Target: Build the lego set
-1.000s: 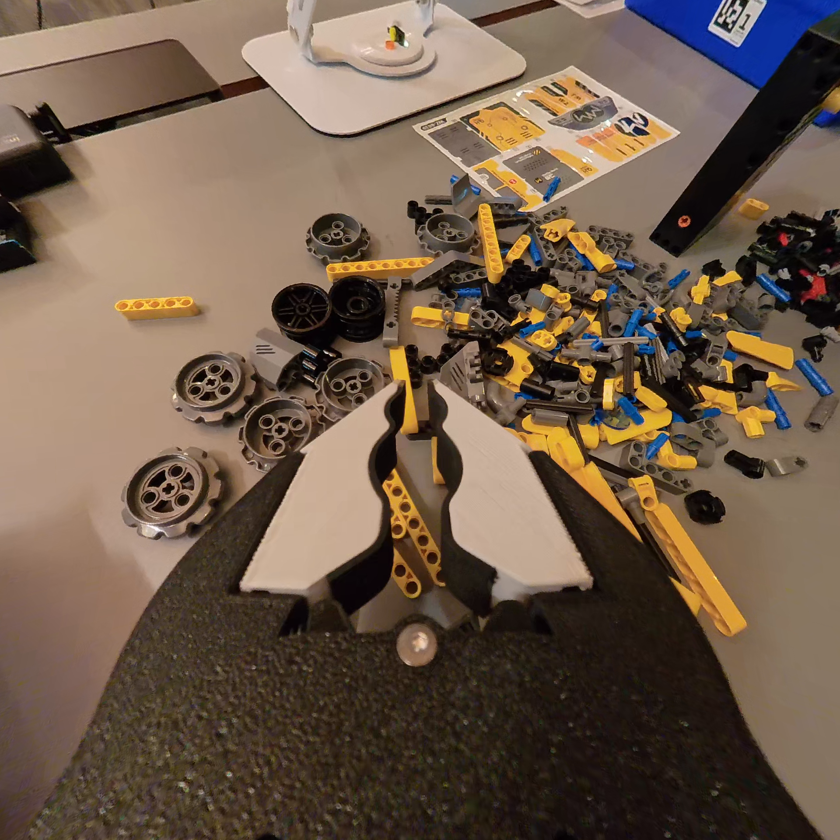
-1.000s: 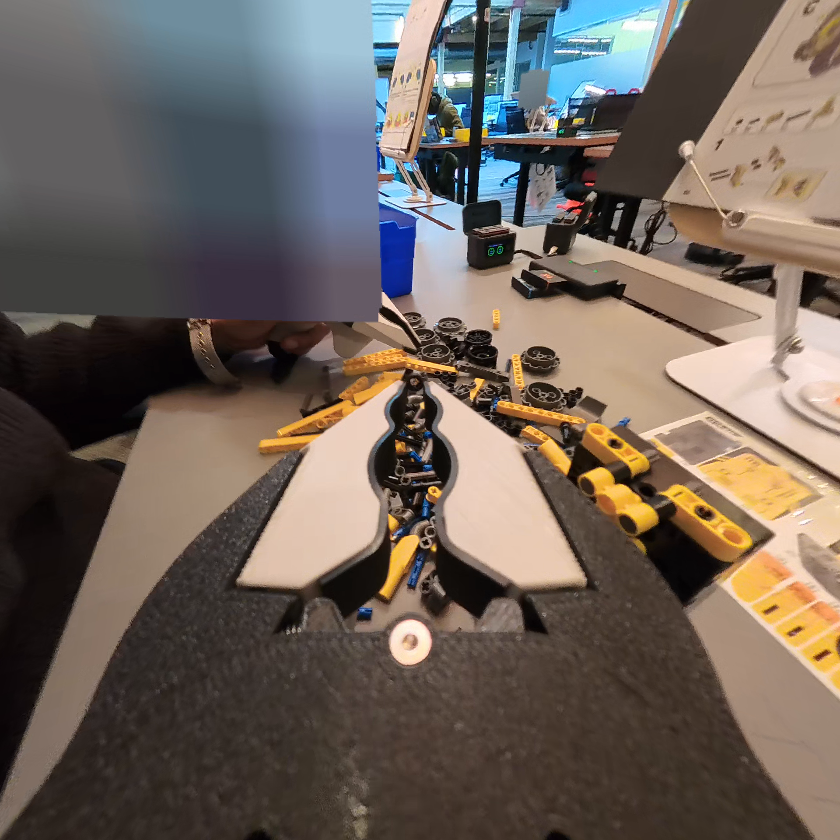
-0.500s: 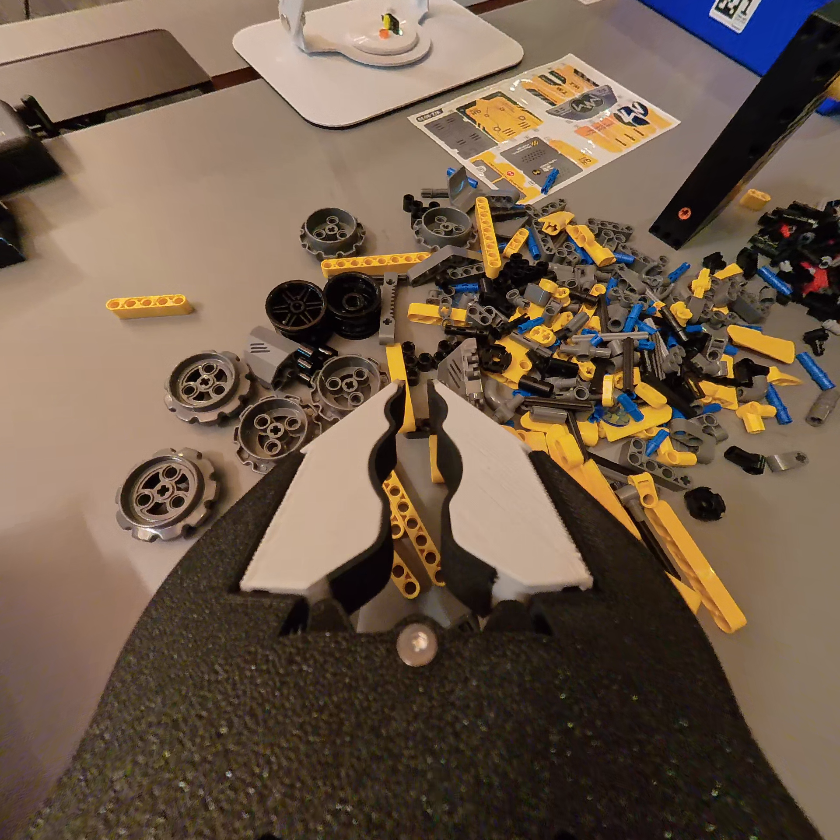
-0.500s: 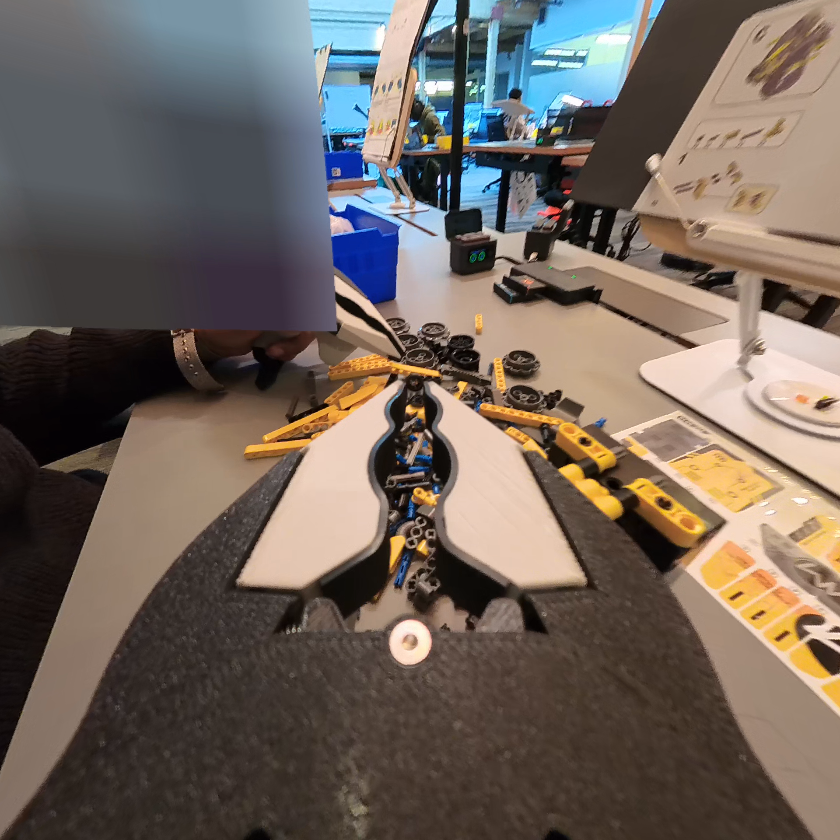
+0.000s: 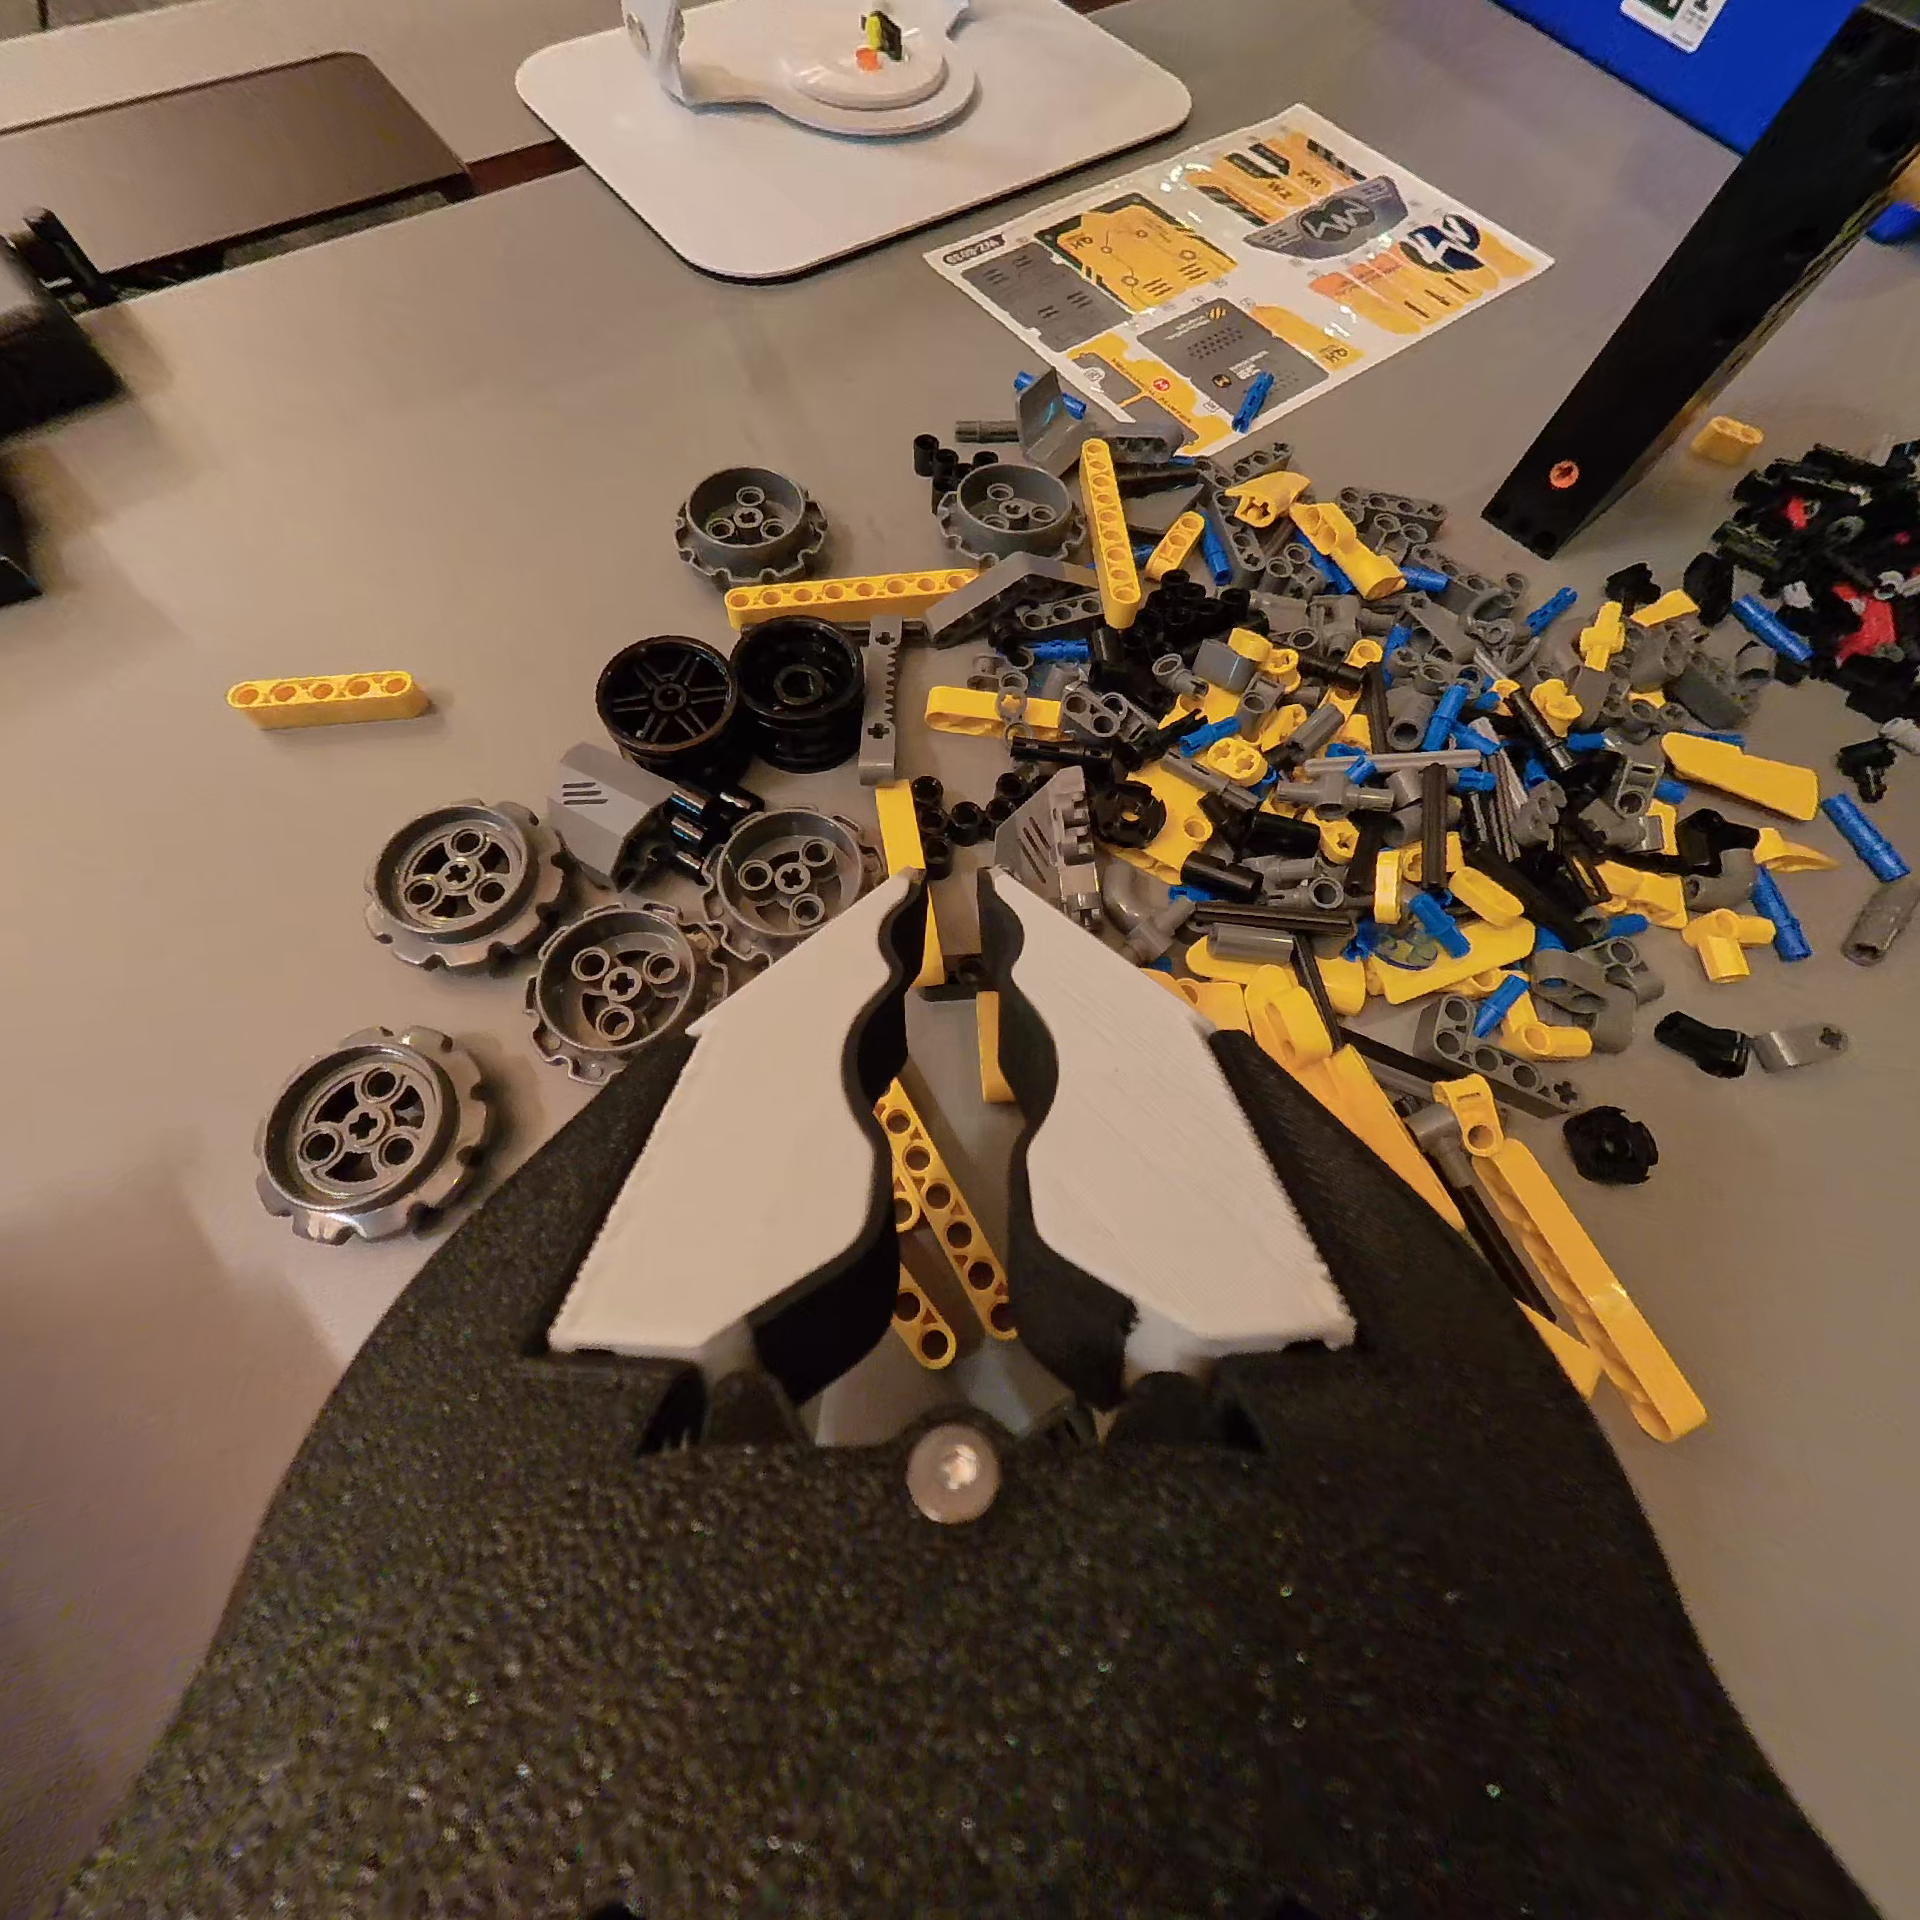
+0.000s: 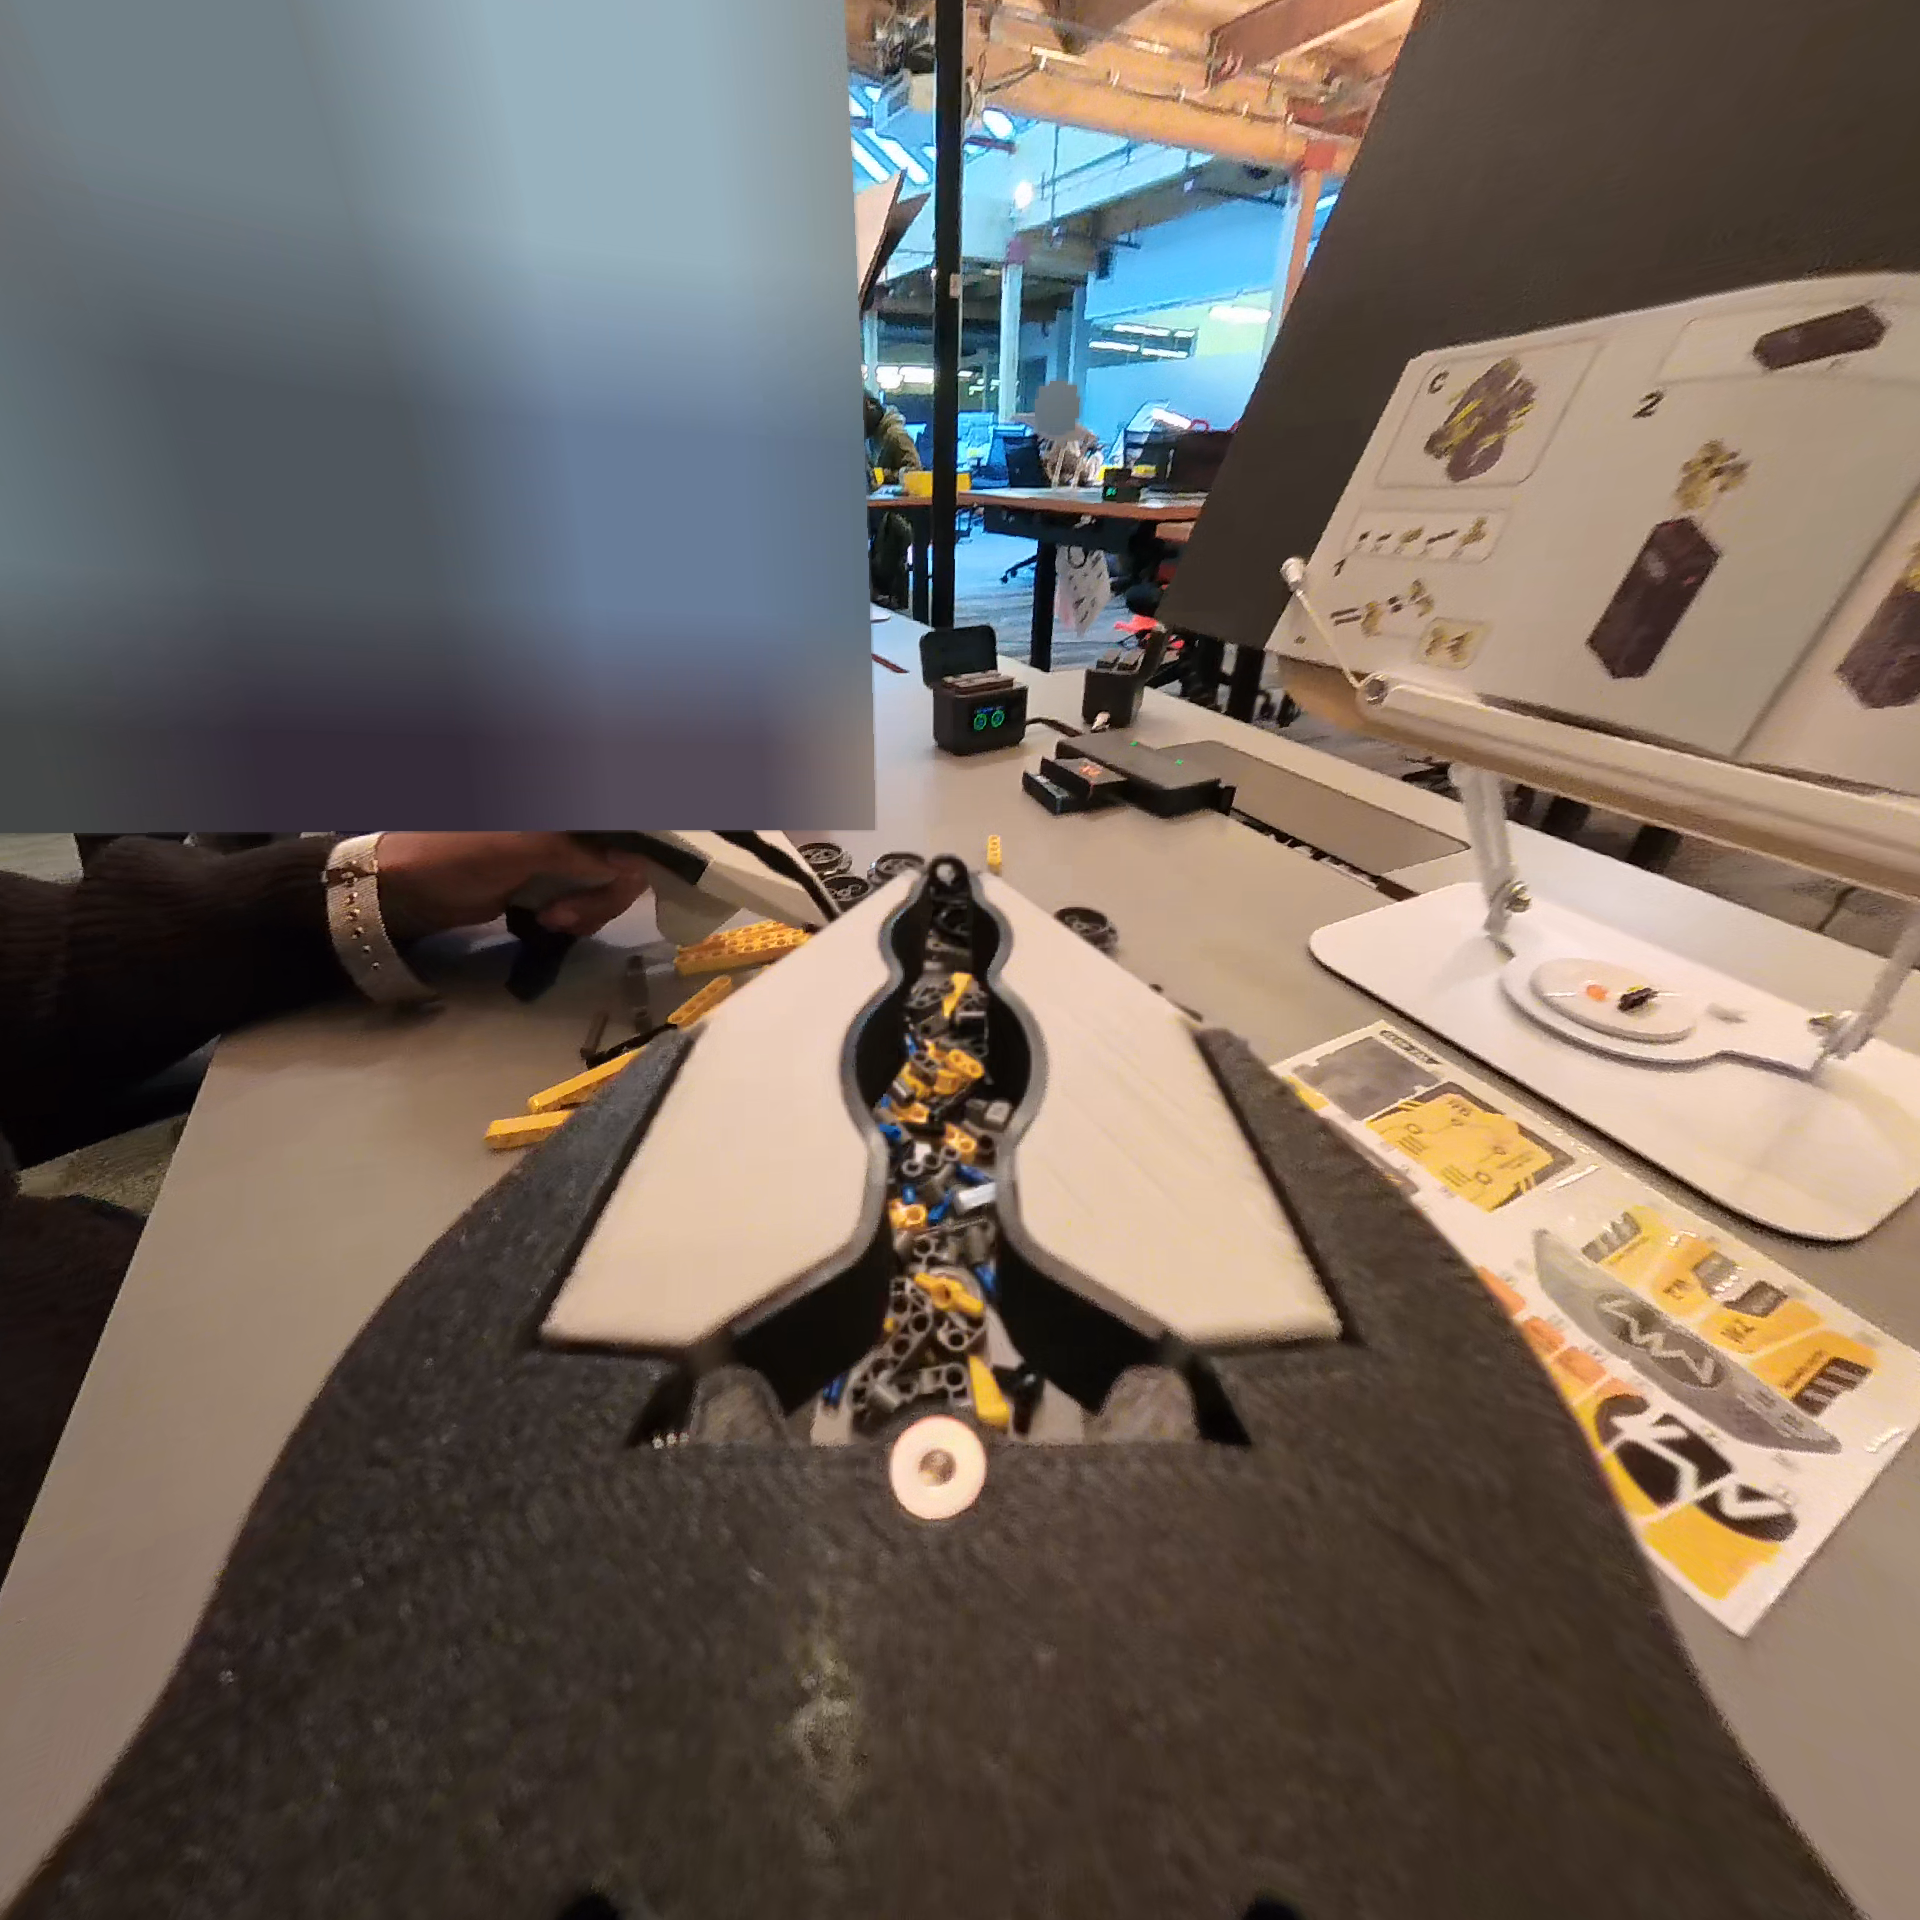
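My left gripper hovers low over the near edge of a pile of yellow, black, grey and blue building pieces. Its jaws stand a narrow gap apart with nothing clearly clamped. A yellow holed beam lies under them. Grey toothed wheels and black wheels lie just to its left. A hand holds this gripper in the right wrist view. My right gripper is raised over the same pile, jaws closed, with a small black round piece at the tips.
A sticker sheet lies beyond the pile and also shows in the right wrist view. A white stand carries an open instruction booklet. A long black holed piece stands tilted at the far right before a blue bin. A single yellow beam lies apart. Dark devices sit at the back. My right fingertips sit around 25 cm from my left ones. The single yellow beam lies some 15 cm from my left tips, 35 cm from my right tips.
The right gripper has tilted upward: the black and yellow assembly beside its right finger has left its view and the booklet stand looms larger. The left gripper has barely moved.
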Motion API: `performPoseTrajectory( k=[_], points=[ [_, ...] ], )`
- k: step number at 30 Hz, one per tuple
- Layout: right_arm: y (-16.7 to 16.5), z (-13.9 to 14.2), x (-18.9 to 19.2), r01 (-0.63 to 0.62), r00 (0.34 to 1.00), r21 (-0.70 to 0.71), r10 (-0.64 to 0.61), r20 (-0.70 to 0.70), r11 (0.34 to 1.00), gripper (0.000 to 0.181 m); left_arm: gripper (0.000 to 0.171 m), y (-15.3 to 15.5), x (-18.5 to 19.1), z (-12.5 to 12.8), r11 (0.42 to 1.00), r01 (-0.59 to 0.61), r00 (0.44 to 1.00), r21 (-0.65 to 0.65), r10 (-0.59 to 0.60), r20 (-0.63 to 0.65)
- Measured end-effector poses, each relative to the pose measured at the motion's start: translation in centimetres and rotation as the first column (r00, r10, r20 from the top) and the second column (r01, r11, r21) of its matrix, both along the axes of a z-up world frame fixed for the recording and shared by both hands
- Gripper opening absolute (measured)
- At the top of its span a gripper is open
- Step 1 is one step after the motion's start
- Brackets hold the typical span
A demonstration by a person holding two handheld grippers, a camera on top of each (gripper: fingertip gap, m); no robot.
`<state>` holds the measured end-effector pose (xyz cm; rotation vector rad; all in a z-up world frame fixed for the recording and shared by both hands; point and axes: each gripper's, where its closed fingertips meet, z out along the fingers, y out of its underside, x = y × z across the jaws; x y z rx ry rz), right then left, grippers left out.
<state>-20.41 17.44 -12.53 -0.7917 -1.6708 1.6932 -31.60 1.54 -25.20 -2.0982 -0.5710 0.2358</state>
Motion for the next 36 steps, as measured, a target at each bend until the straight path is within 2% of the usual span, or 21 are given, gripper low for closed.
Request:
performPoseTrajectory(
  k=[5, 10, 24, 36],
  points=[
    [0.9, 0.8, 0.0, 0.024, 0.999, -0.028, -0.024, -0.028, 0.999, 0.005, 0.009, 0.0, 0.0, -0.1, 1.000, 0.001, 1.000, -0.006, -0.001, -0.002],
    [2.7, 2.1, 0.0, 0.039, 0.998, -0.121, -0.044, -0.041, 0.992, 0.005, 0.009, 0.0, 0.0, 0.1, 1.000, 0.002, 1.000, 0.003, -0.002, -0.010],
    [9.7, 3.5, 0.1, 0.223, 0.967, -0.156, -0.239, -0.090, 0.962, 0.005, 0.009, 0.0, 0.0, 0.0, 1.000, 0.003, 1.000, -0.007, -0.003, -0.009],
    [11.2, 3.4, 0.1, 0.268, 0.954, -0.136, -0.282, -0.102, 0.954, 0.005, 0.009, 0.0, 0.0, -0.1, 1.000, 0.003, 1.000, -0.010, -0.003, -0.007]
  ],
)
